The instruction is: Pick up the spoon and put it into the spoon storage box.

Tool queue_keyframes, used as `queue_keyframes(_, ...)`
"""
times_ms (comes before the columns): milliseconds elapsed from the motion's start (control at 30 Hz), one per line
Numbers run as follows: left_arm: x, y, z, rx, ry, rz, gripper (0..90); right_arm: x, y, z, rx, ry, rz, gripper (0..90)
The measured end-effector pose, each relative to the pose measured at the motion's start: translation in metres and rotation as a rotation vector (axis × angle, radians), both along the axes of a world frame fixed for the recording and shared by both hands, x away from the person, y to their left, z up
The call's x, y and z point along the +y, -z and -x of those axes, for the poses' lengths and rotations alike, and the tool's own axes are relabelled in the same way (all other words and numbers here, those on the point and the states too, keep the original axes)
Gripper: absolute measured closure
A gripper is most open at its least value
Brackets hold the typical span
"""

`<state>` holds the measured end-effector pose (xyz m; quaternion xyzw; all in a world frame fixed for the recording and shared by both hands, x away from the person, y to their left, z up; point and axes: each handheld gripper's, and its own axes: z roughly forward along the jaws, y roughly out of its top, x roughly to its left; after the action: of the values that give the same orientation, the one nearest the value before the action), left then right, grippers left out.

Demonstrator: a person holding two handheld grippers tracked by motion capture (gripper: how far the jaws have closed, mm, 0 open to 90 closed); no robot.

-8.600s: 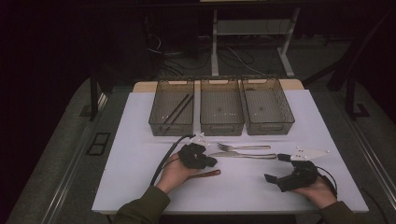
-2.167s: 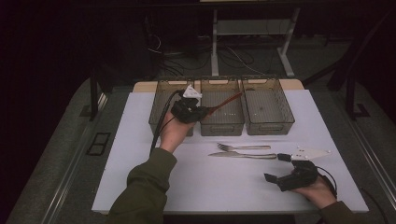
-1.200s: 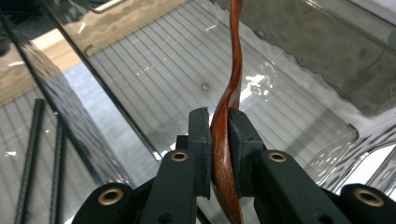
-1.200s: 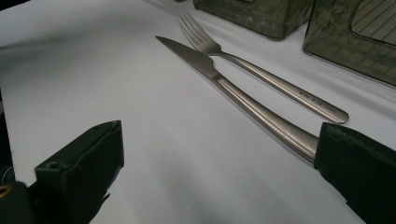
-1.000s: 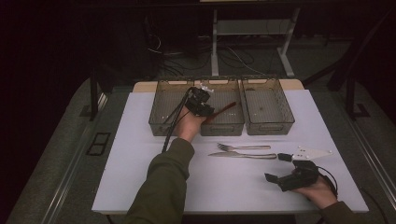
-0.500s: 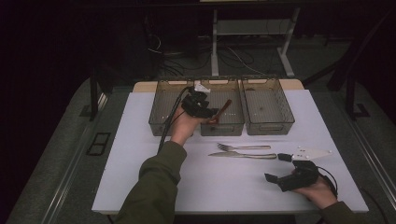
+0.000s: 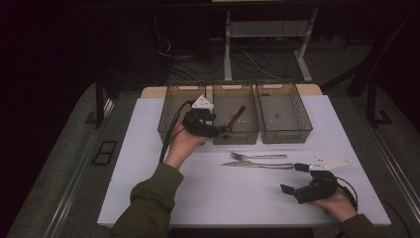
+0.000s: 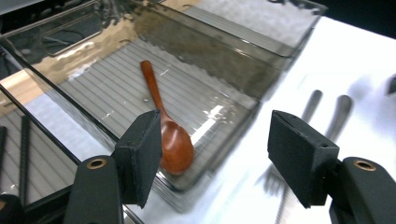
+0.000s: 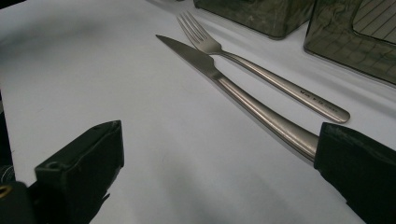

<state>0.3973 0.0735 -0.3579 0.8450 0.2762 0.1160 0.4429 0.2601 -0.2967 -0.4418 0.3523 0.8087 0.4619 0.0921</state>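
With the wooden spoon (image 8: 166, 126) now lying loose in the middle bin (image 7: 236, 134), the left gripper (image 8: 212, 161), its jaws just opened and empty, hovers nearby, likely heading next for the fork (image 7: 258, 156); the right gripper (image 9: 219, 182) rests wide open.

Three bins stand in a row at the back of the worktop (image 7: 148, 148). The spoon (image 7: 235, 118) lies in the middle bin (image 7: 236, 136). Before the bins lie the fork (image 7: 257, 156) and, just nearer, the knife (image 7: 257, 165).
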Motion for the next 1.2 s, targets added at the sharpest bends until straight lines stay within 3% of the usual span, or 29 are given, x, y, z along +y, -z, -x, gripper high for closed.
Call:
queue_keyframes(300, 0.020, 0.011, 0.035, -0.007, 0.030, 0.028, 32.2, 0.001, 0.000, 0.001, 0.017, 0.003, -0.002, 0.9)
queue_keyframes(700, 0.051, 0.035, 0.074, -0.005, 0.040, 0.058, 28.9, 0.000, 0.000, 0.000, -0.001, 0.003, -0.002, 0.9)
queue_keyframes(1100, 0.075, 0.057, 0.102, -0.013, 0.031, 0.078, 11.1, 0.001, 0.000, -0.001, -0.002, -0.002, -0.004, 0.9)
queue_keyframes(1200, 0.079, 0.063, 0.107, 0.000, 0.019, 0.082, 2.4, 0.001, 0.000, -0.001, -0.001, -0.005, -0.002, 0.9)
